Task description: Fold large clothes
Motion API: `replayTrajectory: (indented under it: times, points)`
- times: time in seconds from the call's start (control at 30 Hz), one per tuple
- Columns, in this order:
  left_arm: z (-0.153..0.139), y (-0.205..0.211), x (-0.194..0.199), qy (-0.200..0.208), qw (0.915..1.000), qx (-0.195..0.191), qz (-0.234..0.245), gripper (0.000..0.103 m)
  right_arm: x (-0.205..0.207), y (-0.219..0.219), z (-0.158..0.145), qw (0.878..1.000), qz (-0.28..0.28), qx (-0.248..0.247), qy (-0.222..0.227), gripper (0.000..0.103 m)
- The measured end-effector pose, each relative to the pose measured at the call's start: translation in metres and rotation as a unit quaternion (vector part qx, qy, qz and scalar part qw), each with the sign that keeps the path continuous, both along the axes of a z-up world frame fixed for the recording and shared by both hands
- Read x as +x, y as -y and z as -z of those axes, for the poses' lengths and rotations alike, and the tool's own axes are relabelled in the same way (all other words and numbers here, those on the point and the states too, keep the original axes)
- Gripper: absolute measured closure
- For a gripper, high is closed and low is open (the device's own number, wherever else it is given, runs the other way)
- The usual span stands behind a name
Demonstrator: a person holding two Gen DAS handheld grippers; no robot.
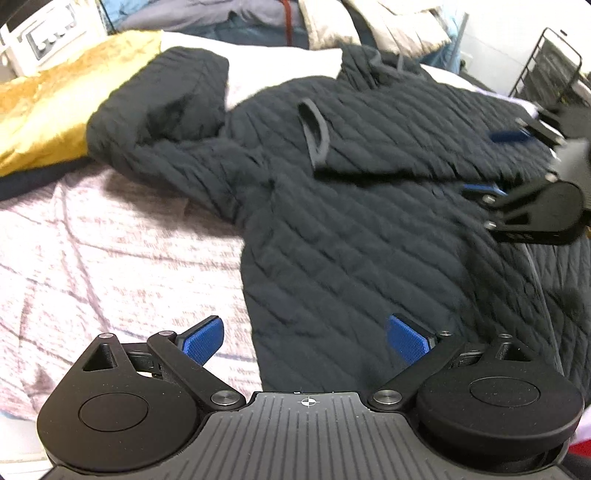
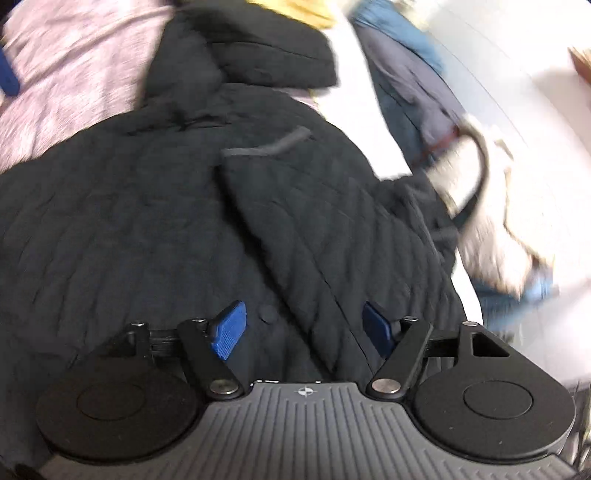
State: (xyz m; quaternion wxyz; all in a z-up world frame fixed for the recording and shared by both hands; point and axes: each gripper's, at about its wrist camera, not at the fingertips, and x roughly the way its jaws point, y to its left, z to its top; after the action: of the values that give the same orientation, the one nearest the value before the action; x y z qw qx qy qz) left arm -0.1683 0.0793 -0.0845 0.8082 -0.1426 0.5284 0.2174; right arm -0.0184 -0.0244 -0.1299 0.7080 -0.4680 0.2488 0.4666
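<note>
A black quilted jacket [image 1: 369,229] lies spread on a pink patterned bedspread [image 1: 110,258]. One sleeve [image 1: 388,147] is folded across its chest, the other sleeve [image 1: 159,110] bends up toward the far left. My left gripper [image 1: 304,339] is open and empty, hovering over the jacket's lower left edge. My right gripper [image 1: 495,162] shows at the right, open above the jacket's right side. In the right wrist view the right gripper [image 2: 304,328] is open and empty just above the jacket [image 2: 147,221], near the folded sleeve [image 2: 314,229].
A yellow blanket [image 1: 55,110] lies at the far left beside the sleeve. A white pillow [image 1: 266,62] and a pile of clothes [image 1: 332,22] sit behind the jacket. A black wire rack [image 1: 554,66] stands at the far right. More clothes [image 2: 480,166] lie right of the jacket.
</note>
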Motion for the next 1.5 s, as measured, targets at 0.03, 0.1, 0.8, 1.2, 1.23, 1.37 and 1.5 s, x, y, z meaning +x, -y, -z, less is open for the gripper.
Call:
replayTrajectory:
  times: [0.03, 0.1, 0.8, 1.2, 1.23, 1.37, 1.5]
  points:
    - [-0.001, -0.004, 0.002, 0.006, 1.0000, 0.003, -0.002, 0.000, 0.007, 0.007, -0.002, 1.000, 0.027, 0.006, -0.014, 0.026]
    - [-0.004, -0.015, 0.007, 0.021, 0.9997, 0.009, -0.006, 0.000, 0.022, 0.012, -0.004, 0.996, 0.078, 0.016, -0.036, 0.024]
    - [0.031, -0.062, 0.160, 0.089, 0.9955, 0.030, 0.010, 0.000, 0.125, 0.143, -0.005, 0.873, 0.408, 0.178, -0.201, 0.041]
    - [0.096, -0.057, 0.167, -0.018, 0.9994, 0.026, 0.015, 0.000, 0.165, 0.107, 0.052, 0.880, 0.437, 0.091, -0.161, 0.021]
    - [0.098, -0.057, 0.168, -0.021, 0.9992, 0.030, 0.017, 0.000, 0.166, 0.104, 0.056, 0.881, 0.439, 0.086, -0.155, 0.018]
    - [0.101, -0.061, 0.171, -0.021, 0.9992, 0.029, 0.017, 0.000, 0.167, 0.097, 0.064, 0.882, 0.444, 0.070, -0.139, 0.012]
    - [0.091, -0.062, 0.166, -0.015, 0.9993, 0.029, 0.021, 0.000, 0.167, 0.097, 0.063, 0.876, 0.459, 0.070, -0.133, 0.007]
